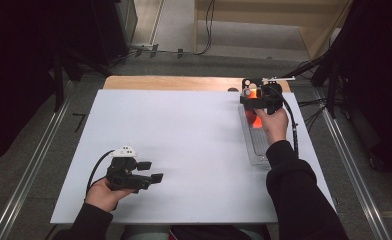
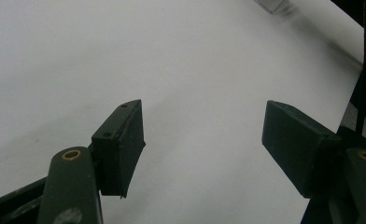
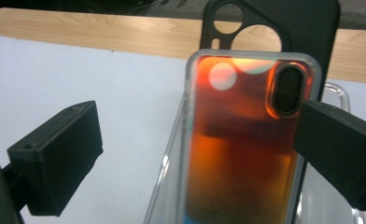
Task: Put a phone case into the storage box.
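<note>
An orange translucent phone case [image 3: 242,149] stands upright in a clear rack [image 3: 165,186], with a black phone case [image 3: 274,23] standing right behind it. My right gripper [image 3: 193,128] is open around the orange case. Its left jaw stands well clear of the case and its right jaw sits at the case's right edge, by the camera cutout. In the high view this gripper [image 1: 254,89] is at the far right of the table, over the rack's [image 1: 256,145] far end. My left gripper [image 1: 151,171] rests open at the near left, with nothing between its fingers [image 2: 120,140].
A white sheet [image 1: 184,145] covers most of the wooden table [image 1: 174,82], and a strip of wood shows at the far edge. The clear rack runs along the sheet's right side. Metal rails and cables lie on the floor on both sides.
</note>
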The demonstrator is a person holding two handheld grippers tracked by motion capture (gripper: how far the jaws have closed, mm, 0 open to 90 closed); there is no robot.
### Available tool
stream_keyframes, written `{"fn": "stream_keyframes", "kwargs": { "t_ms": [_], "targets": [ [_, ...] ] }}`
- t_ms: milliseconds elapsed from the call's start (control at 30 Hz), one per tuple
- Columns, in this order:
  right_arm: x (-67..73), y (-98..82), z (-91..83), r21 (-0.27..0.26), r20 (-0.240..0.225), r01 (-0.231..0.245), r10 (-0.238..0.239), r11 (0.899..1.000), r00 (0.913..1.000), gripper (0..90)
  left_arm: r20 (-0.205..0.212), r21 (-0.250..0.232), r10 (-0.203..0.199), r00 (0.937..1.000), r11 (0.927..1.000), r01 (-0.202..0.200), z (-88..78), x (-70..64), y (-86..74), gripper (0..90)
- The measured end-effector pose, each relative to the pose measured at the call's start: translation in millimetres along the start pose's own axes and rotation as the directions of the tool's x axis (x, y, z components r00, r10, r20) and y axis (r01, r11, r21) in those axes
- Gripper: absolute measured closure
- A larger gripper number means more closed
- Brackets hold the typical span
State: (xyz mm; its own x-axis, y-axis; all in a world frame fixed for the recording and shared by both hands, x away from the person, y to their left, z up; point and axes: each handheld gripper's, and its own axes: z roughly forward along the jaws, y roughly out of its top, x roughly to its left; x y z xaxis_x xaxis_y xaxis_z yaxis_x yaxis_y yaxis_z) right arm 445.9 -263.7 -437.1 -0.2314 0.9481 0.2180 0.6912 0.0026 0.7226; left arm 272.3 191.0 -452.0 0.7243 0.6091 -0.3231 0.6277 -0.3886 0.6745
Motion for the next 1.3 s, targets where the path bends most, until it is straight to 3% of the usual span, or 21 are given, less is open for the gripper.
{"fn": "stream_keyframes", "kwargs": {
  "t_ms": [333, 600, 867, 1300],
  "targets": [
    [16.6, -2.2, -12.6, 0.020, -0.074, 0.035, -0.033, 0.999, 0.9967, 0.3, 0.001, 0.001, 0.002, 1.0000, 1.0000, -0.002, -1.4, 1.0, 0.2, 29.6],
    [36.9, -11.6, -20.5, 0.023, -0.162, 0.073, -0.069, 0.997, 0.9844, 0.3, 0.000, 0.002, -0.004, 1.0000, 1.0000, 0.004, -3.3, 2.8, -0.2, 29.4],
    [54.5, -21.4, -28.0, 0.042, -0.229, 0.130, -0.117, 0.991, 0.9663, 0.5, 0.009, 0.005, 0.000, 1.0000, 1.0000, 0.000, -4.4, 2.9, 0.0, 29.4],
    [76.3, -47.6, -51.6, 0.056, -0.339, 0.225, -0.194, 0.973, 0.9207, 0.5, 0.030, 0.009, -0.002, 0.9996, 1.0000, 0.002, -7.2, 3.7, 0.1, 29.3]
  ]
}}
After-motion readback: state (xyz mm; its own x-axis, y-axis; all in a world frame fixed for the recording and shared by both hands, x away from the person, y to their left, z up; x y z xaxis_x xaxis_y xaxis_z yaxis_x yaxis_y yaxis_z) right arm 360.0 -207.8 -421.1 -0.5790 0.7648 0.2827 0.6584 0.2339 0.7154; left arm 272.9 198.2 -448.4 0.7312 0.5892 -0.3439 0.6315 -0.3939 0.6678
